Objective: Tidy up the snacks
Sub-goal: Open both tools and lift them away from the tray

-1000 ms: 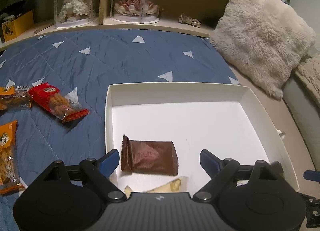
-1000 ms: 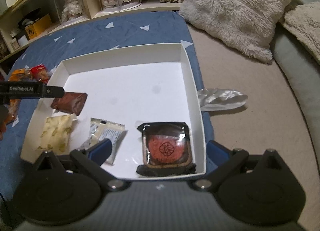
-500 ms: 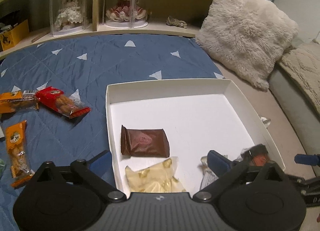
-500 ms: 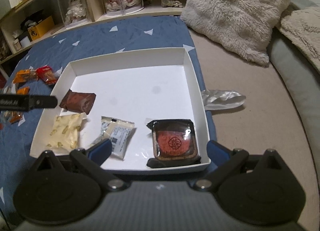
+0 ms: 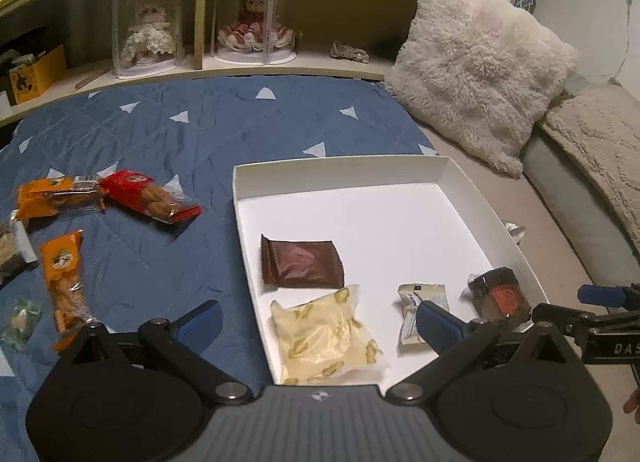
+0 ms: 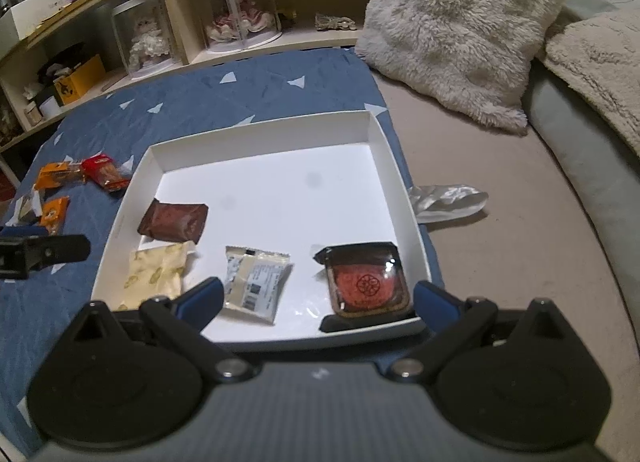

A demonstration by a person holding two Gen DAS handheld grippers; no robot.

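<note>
White tray [image 6: 378,133] holds four snacks — brown, yellow, white, black-and-red.

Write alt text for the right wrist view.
An open right gripper hovers at the near edge of a white tray holding four snacks: brown packet, yellow packet, white sachet, red-topped cake. Orange and red snacks lie on the blue quilt beyond.

Lying matt and smooth: white cardboard tray [image 6: 384,149]. Gleaming glossy: brown foil wrapper [image 6: 174,221], clear plastic pastry pack [image 6: 366,280]. Looking quilted: blue cloth cover [image 5: 160,141]; shaggy: cream pillow [image 5: 476,65].
</note>
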